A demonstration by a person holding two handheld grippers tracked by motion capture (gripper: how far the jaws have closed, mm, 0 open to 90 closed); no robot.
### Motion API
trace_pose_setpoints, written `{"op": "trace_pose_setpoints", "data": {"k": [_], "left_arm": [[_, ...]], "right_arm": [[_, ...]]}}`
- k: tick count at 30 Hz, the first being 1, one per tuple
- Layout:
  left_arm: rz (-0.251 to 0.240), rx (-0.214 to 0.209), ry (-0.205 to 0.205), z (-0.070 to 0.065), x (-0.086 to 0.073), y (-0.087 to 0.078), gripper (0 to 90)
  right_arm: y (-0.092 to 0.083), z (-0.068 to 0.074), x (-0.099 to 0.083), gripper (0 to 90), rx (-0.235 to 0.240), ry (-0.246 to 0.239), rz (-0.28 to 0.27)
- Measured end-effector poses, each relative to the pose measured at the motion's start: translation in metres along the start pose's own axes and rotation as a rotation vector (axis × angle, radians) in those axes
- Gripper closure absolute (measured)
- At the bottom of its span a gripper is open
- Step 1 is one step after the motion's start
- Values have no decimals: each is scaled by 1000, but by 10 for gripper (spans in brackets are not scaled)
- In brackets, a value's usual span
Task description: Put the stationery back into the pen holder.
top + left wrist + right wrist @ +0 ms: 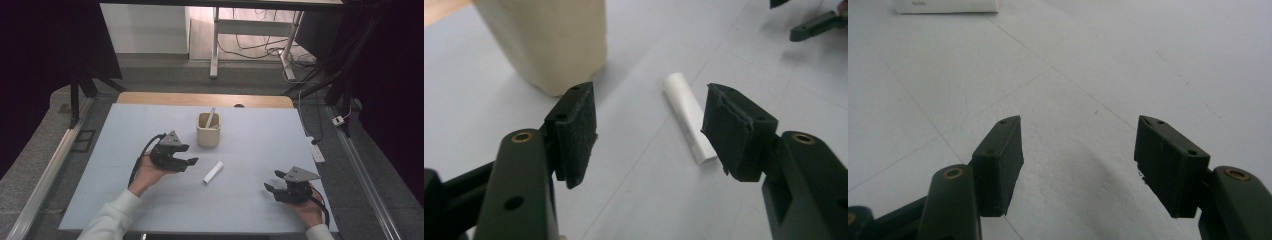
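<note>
Left tongs [192, 154] spread, empty. White tube [213, 172] lies flat at frame centre on the worktop [260, 145], just right of them. Beige cup [208, 130] holding a stick [211, 117] stands above. Right tongs [272, 181] spread, empty, lower right.

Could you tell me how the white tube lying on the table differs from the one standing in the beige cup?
The white tube on the table lies flat on the light blue mat, while the tube in the beige cup leans against the cup's rim. The lying tube shows whole; the cup hides the other's lower part. Both are white and slender.
</note>
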State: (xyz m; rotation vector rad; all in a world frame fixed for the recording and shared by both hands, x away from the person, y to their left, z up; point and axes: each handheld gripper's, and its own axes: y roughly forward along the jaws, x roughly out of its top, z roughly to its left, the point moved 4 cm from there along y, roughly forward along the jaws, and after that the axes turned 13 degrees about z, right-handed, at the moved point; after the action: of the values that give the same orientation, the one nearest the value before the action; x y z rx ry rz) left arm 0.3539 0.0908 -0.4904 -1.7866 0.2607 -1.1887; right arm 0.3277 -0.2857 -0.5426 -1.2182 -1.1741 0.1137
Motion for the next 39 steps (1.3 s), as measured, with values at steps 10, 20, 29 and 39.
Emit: {"op": "trace_pose_setpoints", "data": {"k": [10,20,29,39], "left_arm": [[65,-51,36,-15,3,19,359],[112,-60,54,-25,9,34,355],[146,-68,48,-29,18,50,353],[171,-70,37,-31,27,68,338]], "right_arm": [[0,0,0,354,-1,-2,0],[1,0,0,354,2,-4,1],[2,0,0,354,5,-4,-2],[2,0,0,354,8,-1,-1]]}}
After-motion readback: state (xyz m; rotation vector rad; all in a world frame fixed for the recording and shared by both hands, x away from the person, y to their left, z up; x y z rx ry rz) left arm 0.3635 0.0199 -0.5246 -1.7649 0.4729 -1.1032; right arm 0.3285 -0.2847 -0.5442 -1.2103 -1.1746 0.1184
